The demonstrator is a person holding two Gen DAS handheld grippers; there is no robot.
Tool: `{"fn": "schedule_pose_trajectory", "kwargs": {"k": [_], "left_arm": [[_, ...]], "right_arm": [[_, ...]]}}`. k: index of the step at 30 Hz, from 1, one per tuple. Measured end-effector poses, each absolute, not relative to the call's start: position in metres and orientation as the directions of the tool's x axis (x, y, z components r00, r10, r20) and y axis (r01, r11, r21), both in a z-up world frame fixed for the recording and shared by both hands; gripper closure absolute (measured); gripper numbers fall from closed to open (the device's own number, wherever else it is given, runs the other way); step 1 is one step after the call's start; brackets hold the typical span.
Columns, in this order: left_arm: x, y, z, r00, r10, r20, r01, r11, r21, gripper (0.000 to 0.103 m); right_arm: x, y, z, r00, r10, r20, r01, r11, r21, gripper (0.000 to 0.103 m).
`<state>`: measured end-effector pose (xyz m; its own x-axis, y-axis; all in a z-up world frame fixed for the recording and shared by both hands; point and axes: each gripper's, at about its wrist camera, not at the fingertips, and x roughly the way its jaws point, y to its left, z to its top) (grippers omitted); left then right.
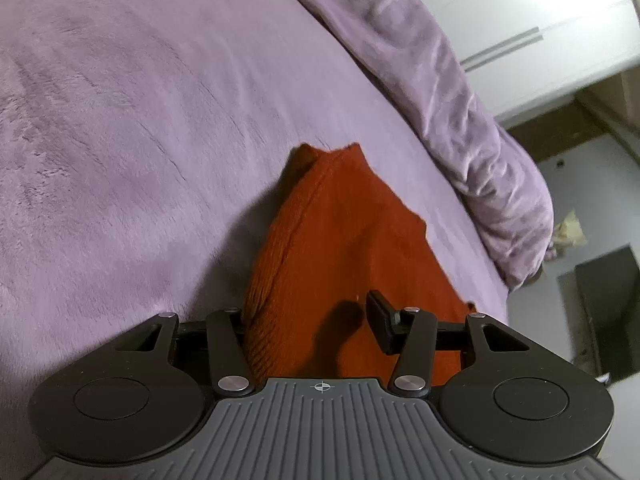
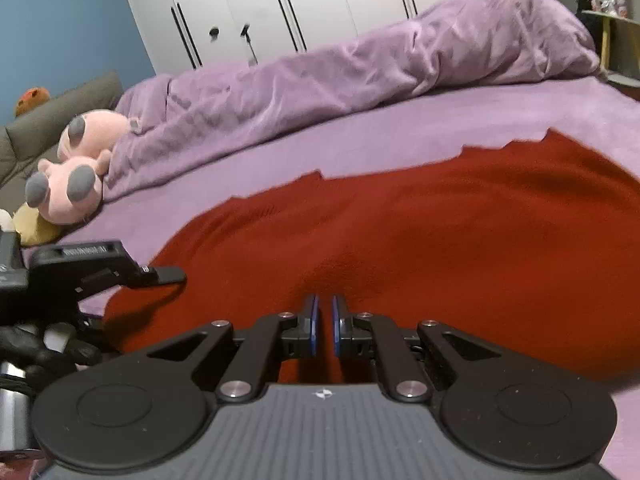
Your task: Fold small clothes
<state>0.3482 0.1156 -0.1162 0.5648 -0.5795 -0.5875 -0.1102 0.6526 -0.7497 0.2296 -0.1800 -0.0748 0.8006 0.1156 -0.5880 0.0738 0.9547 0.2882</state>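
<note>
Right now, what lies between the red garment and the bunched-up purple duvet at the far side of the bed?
Only a bare strip of the purple bed cover; nothing sits between the red garment and the bunched duvet. The right wrist view shows it.

Bed with a fuzzy lilac cover (image 2: 360, 136)

Red knit garment (image 2: 440, 240) spread flat near us, bunched lilac duvet (image 2: 360, 68) along the far side, pink plush toy (image 2: 76, 168) far left.

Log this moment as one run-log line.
task: fold small clothes | red knit garment: on purple bed cover | left gripper: garment bunched between jaws | right gripper: shut, empty, over garment
</note>
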Motion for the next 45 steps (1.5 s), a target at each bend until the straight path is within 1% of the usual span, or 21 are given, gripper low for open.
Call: {"fn": "schedule_pose_trajectory", "kwargs": {"k": [5,9,10,12,14,19,22,23,25,27,28,30,32,33,34,35,37,39,42,43,45], "left_arm": [[0.35,0.118,-0.119,0.574,-0.573,-0.585,-0.13,0.641,-0.757,0.05],[0.35,0.11,-0.115,0.568,-0.555,-0.608,-0.102,0.686,-0.721,0.051],[0.35,0.109,-0.114,0.567,-0.556,-0.608,-0.098,0.687,-0.72,0.051],[0.349,0.108,-0.112,0.572,-0.548,-0.61,-0.106,0.689,-0.717,0.059],[0.349,0.109,-0.11,0.569,-0.532,-0.627,-0.115,0.703,-0.702,0.077],[0.347,0.111,-0.084,0.592,-0.558,-0.582,-0.095,0.668,-0.738,0.083],[0.344,0.092,-0.054,0.605,-0.574,-0.551,0.007,0.696,-0.718,0.09],[0.342,0.082,-0.043,0.608,-0.584,-0.538,0.039,0.698,-0.715,0.097],[0.337,0.053,-0.023,0.586,-0.658,-0.472,0.131,0.652,-0.747,0.098],[0.331,0.011,-0.007,0.57,-0.688,-0.449,0.262,0.67,-0.694,0.097],[0.329,-0.008,-0.007,0.56,-0.686,-0.465,0.308,0.693,-0.652,0.097],[0.332,-0.041,-0.022,0.503,-0.656,-0.563,0.297,0.742,-0.601,0.097],[0.33,-0.047,-0.033,0.495,-0.639,-0.589,0.256,0.755,-0.604,0.095],[0.326,-0.041,-0.034,0.512,-0.645,-0.568,0.252,0.745,-0.618,0.092],[0.322,-0.034,-0.033,0.535,-0.641,-0.55,0.245,0.741,-0.625,0.085],[0.318,-0.025,-0.03,0.565,-0.627,-0.537,0.238,0.747,-0.621,0.07],[0.316,-0.001,-0.025,0.636,-0.557,-0.533,0.204,0.788,-0.58,0.058],[0.317,0.022,-0.024,0.696,-0.449,-0.56,0.121,0.842,-0.525,0.058],[0.325,0.056,-0.032,0.708,-0.36,-0.608,0.018,0.869,-0.494,0.057],[0.327,0.064,-0.036,0.697,-0.353,-0.624,-0.001,0.87,-0.494,0.055],[0.329,0.078,-0.049,0.653,-0.415,-0.634,-0.011,0.831,-0.556,0.049]], "right_arm": [[0.237,-0.17,-0.078,0.794,0.09,-0.601,0.065,0.971,0.231,0.096],[0.228,-0.169,-0.067,0.821,0.1,-0.562,0.054,0.967,0.251,0.096],[0.23,-0.167,-0.073,0.812,0.087,-0.577,0.063,0.97,0.235,0.096],[0.233,-0.167,-0.084,0.797,0.091,-0.598,0.063,0.971,0.231,0.096],[0.232,-0.166,-0.079,0.797,0.097,-0.597,0.031,0.979,0.199,0.096],[0.211,-0.193,-0.06,0.824,0.099,-0.558,0.061,0.964,0.26,0.096],[0.19,-0.217,-0.053,0.836,0.058,-0.546,0.107,0.958,0.266,0.096],[0.181,-0.227,-0.051,0.842,0.04,-0.538,0.125,0.956,0.266,0.096],[0.164,-0.244,-0.046,0.856,0.012,-0.517,0.152,0.95,0.274,0.096],[0.152,-0.258,-0.044,0.861,-0.02,-0.508,0.184,0.944,0.274,0.096],[0.147,-0.265,-0.043,0.865,-0.029,-0.501,0.193,0.94,0.28,0.096],[0.139,-0.278,-0.043,0.867,-0.03,-0.498,0.209,0.929,0.306,0.096],[0.135,-0.287,-0.045,0.858,-0.009,-0.514,0.209,0.919,0.333,0.096],[0.133,-0.291,-0.046,0.854,0.004,-0.52,0.205,0.916,0.344,0.096],[0.129,-0.294,-0.048,0.85,0.014,-0.527,0.2,0.917,0.346,0.096],[0.126,-0.296,-0.051,0.847,0.023,-0.532,0.192,0.919,0.345,0.096],[0.122,-0.3,-0.059,0.838,0.041,-0.544,0.184,0.918,0.352,0.092],[0.119,-0.305,-0.069,0.828,0.064,-0.557,0.199,0.895,0.398,0.091],[0.121,-0.309,-0.082,0.813,0.105,-0.573,0.219,0.856,0.469,0.09],[0.122,-0.308,-0.084,0.811,0.114,-0.574,0.221,0.848,0.481,0.09],[0.125,-0.305,-0.086,0.809,0.126,-0.574,0.217,0.843,0.491,0.089]]}}
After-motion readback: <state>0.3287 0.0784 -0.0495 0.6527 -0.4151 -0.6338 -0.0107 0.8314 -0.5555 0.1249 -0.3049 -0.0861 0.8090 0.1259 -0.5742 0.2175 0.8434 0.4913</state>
